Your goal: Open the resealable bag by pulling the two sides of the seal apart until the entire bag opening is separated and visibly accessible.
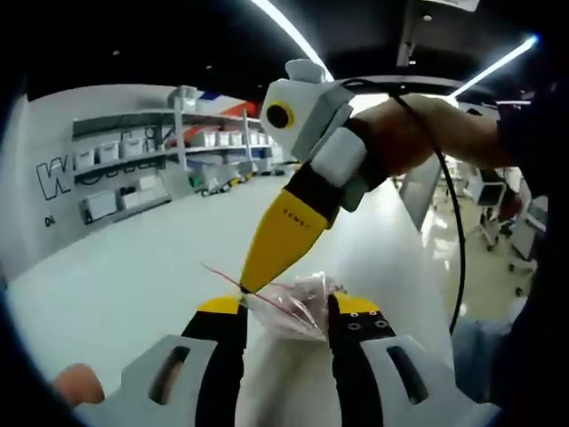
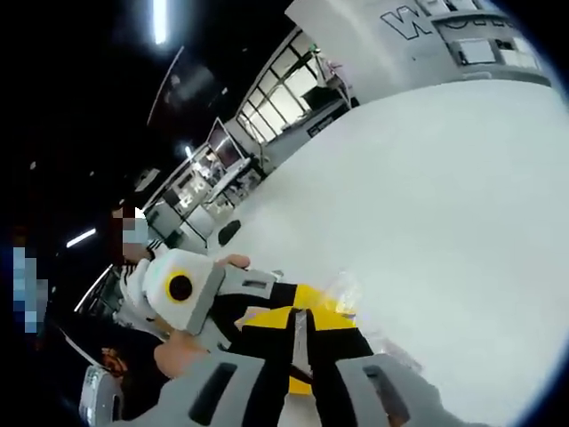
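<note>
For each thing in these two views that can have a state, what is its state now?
resealable bag: held up off the white table, crumpled; whether its seal is open cannot be told.
left claw: jaws apart, with the bag between them.
right claw: jaws together, its tip pinching the bag's red-lined edge.
shelf bins: standing in rows on the far shelves.

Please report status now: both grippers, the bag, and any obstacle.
Left gripper open, the clear bag between its jaws. Right gripper shut on the bag's red seal edge. Bag bunched above white table; opening not visibly separated. No obstacle seen.
</note>
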{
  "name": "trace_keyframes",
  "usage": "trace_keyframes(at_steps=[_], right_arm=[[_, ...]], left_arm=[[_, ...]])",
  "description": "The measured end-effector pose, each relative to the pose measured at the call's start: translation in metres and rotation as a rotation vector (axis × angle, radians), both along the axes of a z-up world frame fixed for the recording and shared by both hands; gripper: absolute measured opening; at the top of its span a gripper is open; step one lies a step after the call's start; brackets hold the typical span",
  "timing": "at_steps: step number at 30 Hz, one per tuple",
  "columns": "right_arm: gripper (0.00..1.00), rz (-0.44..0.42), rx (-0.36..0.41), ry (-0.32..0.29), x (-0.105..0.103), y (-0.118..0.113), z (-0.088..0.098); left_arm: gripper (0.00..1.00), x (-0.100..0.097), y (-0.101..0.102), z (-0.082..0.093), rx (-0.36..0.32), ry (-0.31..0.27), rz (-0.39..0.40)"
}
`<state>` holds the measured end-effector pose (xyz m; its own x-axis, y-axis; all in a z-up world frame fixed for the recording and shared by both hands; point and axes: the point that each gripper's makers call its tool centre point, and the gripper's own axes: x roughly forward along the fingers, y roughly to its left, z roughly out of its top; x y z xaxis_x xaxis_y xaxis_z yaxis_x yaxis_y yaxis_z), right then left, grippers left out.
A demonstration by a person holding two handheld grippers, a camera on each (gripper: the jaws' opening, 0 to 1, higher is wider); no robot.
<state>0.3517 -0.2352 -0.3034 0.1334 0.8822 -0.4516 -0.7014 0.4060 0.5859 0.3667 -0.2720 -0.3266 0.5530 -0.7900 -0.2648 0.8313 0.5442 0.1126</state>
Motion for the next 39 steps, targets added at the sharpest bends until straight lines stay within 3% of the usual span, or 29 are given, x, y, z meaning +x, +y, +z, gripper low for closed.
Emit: trace_keyframes(at_steps=[6,13,21,39], right_arm=[[0.0,0.002,0.001,0.008,0.001,0.0,-0.001],[0.08,-0.006,0.009,0.007,0.002,0.001,0.002],[0.0,-0.014,-0.007,0.01,0.005,-0.001,-0.002],[0.0,-0.048,-0.017,-0.001,0.012,-0.01,0.007]], left_arm=[[0.36,-0.001,-0.002,0.001,0.005,-0.006,-0.006],[0.36,-0.001,-0.001,-0.001,0.022,-0.012,0.0],[0.36,-0.003,-0.003,-0.001,0.025,-0.015,-0.004],[0.36,-0.003,-0.005,0.001,0.008,-0.015,-0.008]])
